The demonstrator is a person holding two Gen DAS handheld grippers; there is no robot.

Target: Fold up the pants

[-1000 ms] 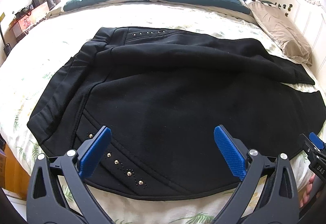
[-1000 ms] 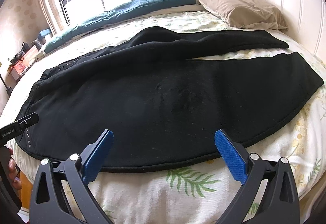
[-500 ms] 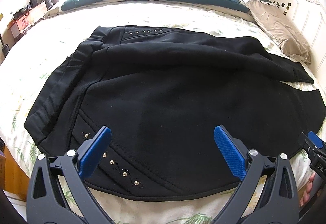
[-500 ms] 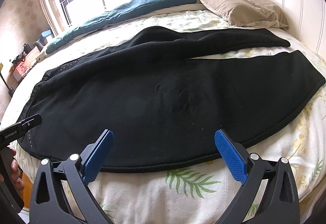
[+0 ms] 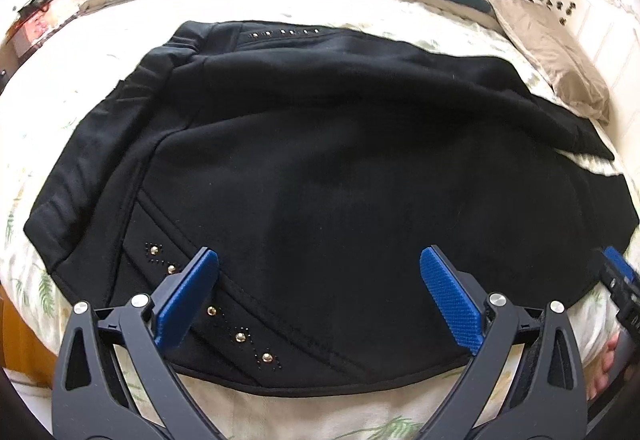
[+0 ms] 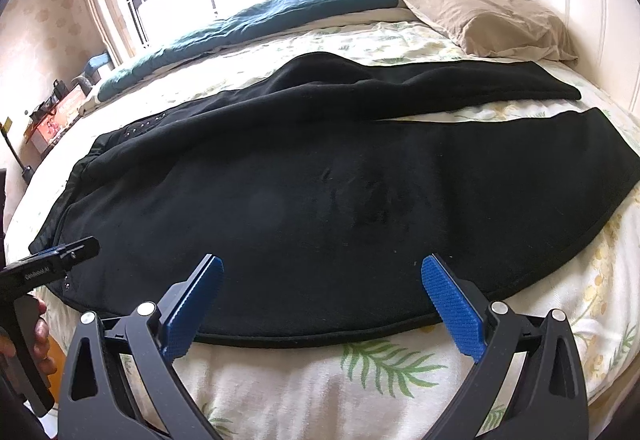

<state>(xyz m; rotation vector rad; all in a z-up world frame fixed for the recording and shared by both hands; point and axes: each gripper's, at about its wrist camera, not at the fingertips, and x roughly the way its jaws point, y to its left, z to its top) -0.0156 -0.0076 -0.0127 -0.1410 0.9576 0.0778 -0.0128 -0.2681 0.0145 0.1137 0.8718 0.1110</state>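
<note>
Both grippers hang spread and empty at the near edge of the bed (image 6: 400, 372), where the pants (image 5: 320, 168) lie flat, long axis left to right, waistband at left, legs running right toward the pillow (image 6: 492, 16). Left gripper (image 5: 318, 296) hovers over the studded hip; right gripper (image 6: 322, 304) faces the near leg's hem edge, mid-length.

1. Right tool (image 6: 320, 304) wide open, empty, above the near hem of the black pants (image 6: 320, 180).
2. Pants lie flat lengthwise on the bed (image 6: 400, 372); legs split toward the headboard end.
3. Tan pillow (image 6: 480, 20) at the far right corner.
4. Left tool (image 6: 52, 260) at the waist end, near left edge.
</note>
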